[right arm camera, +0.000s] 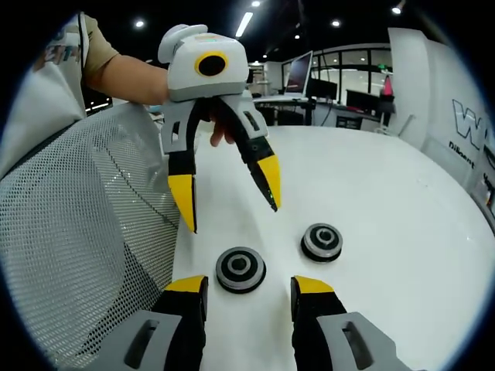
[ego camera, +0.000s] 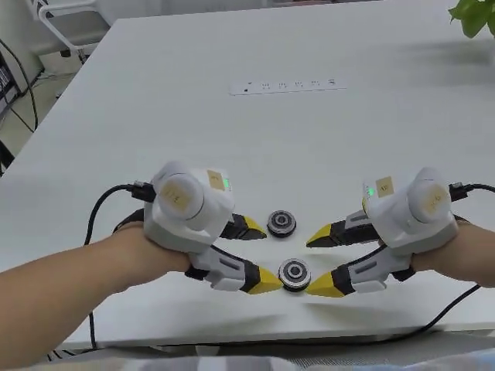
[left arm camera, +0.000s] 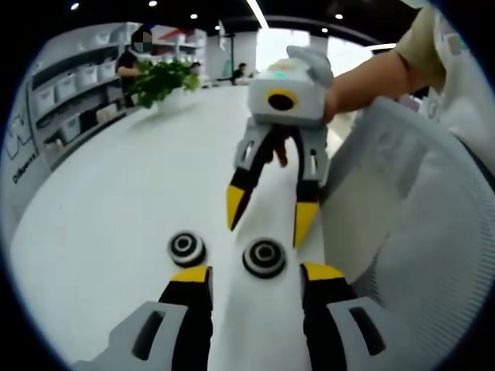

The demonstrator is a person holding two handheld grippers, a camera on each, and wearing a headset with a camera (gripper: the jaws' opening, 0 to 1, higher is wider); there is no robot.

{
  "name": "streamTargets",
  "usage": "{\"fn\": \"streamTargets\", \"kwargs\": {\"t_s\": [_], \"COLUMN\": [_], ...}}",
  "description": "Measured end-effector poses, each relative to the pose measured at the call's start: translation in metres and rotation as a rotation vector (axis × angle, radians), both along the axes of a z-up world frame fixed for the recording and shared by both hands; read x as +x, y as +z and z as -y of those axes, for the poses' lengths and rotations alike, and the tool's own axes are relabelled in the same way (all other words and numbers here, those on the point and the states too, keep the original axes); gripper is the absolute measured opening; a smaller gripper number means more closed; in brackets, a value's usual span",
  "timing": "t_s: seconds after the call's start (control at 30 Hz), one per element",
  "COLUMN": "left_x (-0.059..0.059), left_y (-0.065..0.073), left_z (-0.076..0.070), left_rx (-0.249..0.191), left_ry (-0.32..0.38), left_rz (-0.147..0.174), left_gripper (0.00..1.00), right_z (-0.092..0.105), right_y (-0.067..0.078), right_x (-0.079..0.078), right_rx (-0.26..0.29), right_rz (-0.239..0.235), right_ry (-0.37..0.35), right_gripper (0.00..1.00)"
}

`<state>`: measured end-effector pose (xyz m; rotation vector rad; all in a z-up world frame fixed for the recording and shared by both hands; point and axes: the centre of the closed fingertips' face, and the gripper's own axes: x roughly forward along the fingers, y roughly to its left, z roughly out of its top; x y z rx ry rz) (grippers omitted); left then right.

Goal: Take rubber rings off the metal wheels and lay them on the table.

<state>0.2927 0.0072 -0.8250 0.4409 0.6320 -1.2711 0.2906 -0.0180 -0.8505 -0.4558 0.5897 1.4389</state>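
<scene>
Left gripper (ego camera: 267, 256) and right gripper (ego camera: 313, 264) point at each other across the near wheel (ego camera: 295, 272), so their yellow tips could clash if both close in together. That wheel lies close to the table (ego camera: 193, 116) edge on the person's side; a glancing pinch could, I judge, skid it off. Catching metal instead of rubber would lift the whole wheel, ring (ego camera: 295, 260) and all. Both grippers have jaws wide apart and hold nothing. Each has one tip just beside the near wheel, contact too close to tell. Just beyond it lies the far wheel (ego camera: 281, 223), near the other two tips, its ring on.
</scene>
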Motion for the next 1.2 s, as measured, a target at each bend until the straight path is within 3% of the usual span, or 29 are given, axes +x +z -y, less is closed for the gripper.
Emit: {"fn": "streamTargets", "kwargs": {"t_s": [0.33, 0.7, 0.93, 1.2], "left_x": [-0.006, -0.007, -0.006, -0.003], "left_y": [-0.009, -0.016, -0.021, -0.022], "left_z": [0.017, 0.025, 0.026, 0.026], "left_rx": [0.0, 0.008, 0.023, 0.024], "left_ry": [-0.043, -0.055, -0.053, -0.04], "left_rz": [-0.018, -0.022, -0.003, 0.049], "left_gripper": [0.36, 0.24, 0.17, 0.14], "right_z": [0.0, 0.001, 0.002, 0.001], "right_y": [-0.002, -0.003, -0.005, -0.005], "right_x": [0.001, 0.0, -0.001, -0.001], "right_rx": [-0.003, -0.003, -0.004, 0.001], "right_rz": [-0.002, -0.008, -0.012, -0.018], "right_ry": [0.003, 0.001, -0.001, -0.001], "right_gripper": [0.41, 0.42, 0.42, 0.41]}}
